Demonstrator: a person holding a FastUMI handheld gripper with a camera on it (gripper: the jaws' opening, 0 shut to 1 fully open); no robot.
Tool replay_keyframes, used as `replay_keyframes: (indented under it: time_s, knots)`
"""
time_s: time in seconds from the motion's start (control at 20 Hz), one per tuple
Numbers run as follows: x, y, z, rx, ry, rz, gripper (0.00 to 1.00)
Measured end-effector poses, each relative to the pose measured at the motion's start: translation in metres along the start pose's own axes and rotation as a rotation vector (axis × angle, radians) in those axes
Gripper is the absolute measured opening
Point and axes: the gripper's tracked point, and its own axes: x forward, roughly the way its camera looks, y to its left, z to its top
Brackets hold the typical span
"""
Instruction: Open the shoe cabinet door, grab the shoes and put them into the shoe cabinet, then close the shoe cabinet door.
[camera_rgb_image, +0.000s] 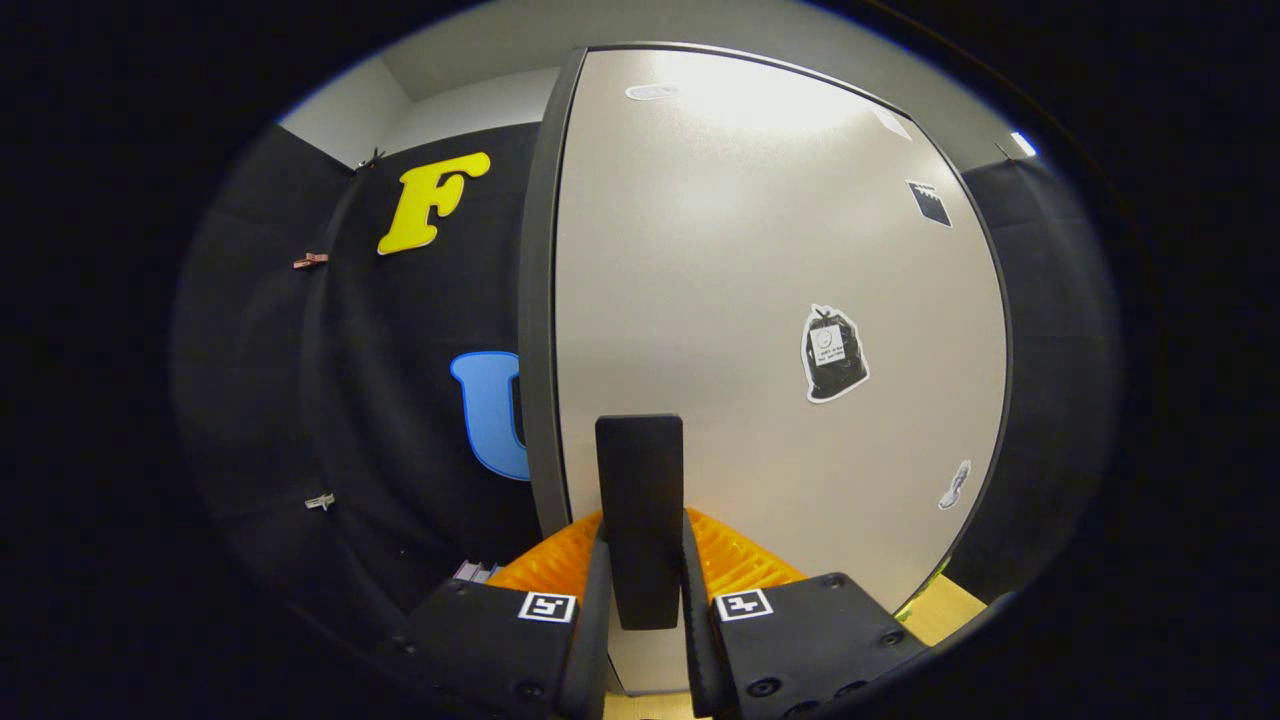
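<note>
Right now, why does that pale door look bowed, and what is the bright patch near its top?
In the gripper view, fisheye distortion curves the cabinet door; the patch is glare from overhead light. The gripper is shut on the dark handle.

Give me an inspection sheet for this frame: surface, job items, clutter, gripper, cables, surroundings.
Surface: a strip of light wood floor or board beside the cabinet's lower corner.
Job items: cabinet door, pale, dark-edged, close ahead; whether it is shut cannot be told. Its dark upright handle stands between the fingers. Shoes: nothing seen.
Clutter: stickers on the door, one a black bag sticker.
Gripper: gripper, both fingers pressed on the handle.
Cables: nothing seen.
Surroundings: black cloth wall beside the door, small clips on it; pale ceiling above.
</note>
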Motion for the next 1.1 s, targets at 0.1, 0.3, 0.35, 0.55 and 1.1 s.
replay_keyframes:
  time_s: [0.1, 0.3, 0.35, 0.55, 1.1]
  knots:
    - [0.001, 0.000, -0.001, -0.001, 0.003, -0.003, 0.36]
    - [-0.008, 0.000, -0.002, -0.029, -0.001, 0.004, 0.36]
    - [-0.012, 0.000, -0.003, -0.034, -0.001, 0.010, 0.36]
    - [-0.021, 0.001, -0.002, -0.025, -0.002, 0.031, 0.36]
    - [-0.025, 0.000, -0.003, -0.020, 0.007, 0.042, 0.22]
